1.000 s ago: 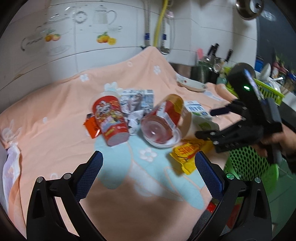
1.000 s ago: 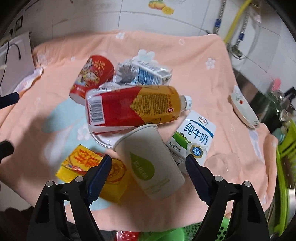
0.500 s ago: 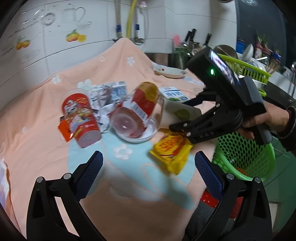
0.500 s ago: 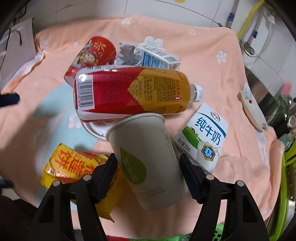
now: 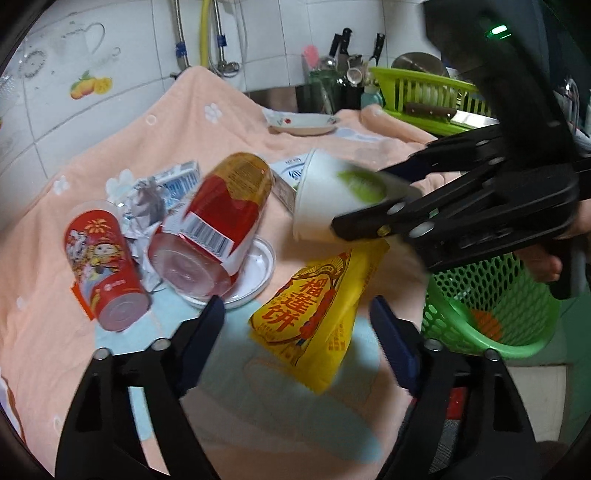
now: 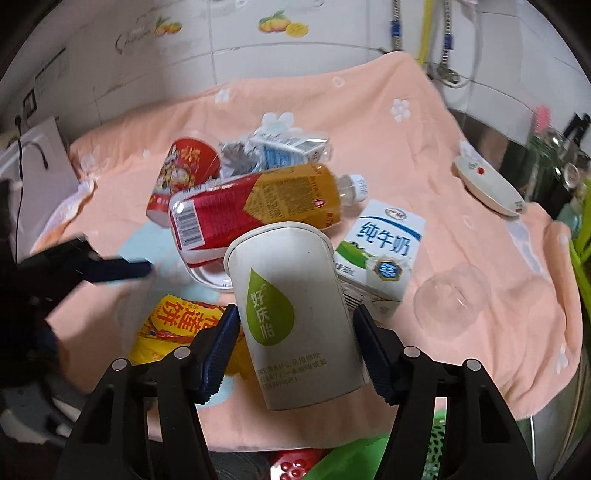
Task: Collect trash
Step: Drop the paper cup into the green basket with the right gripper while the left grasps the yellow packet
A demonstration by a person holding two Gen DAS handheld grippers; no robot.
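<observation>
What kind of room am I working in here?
Most likely a home kitchen: a tiled wall with hanging hoses, a knife and utensil holder, and a green dish rack with plates beside the cloth-covered counter.

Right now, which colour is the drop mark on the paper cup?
Green, on the off-white paper cup; the right wrist view shows it best.

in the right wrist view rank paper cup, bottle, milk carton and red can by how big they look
1. paper cup, held in the right gripper close to the lens, so nearness inflates it
2. bottle
3. milk carton
4. red can, partly hidden behind the bottle
</observation>
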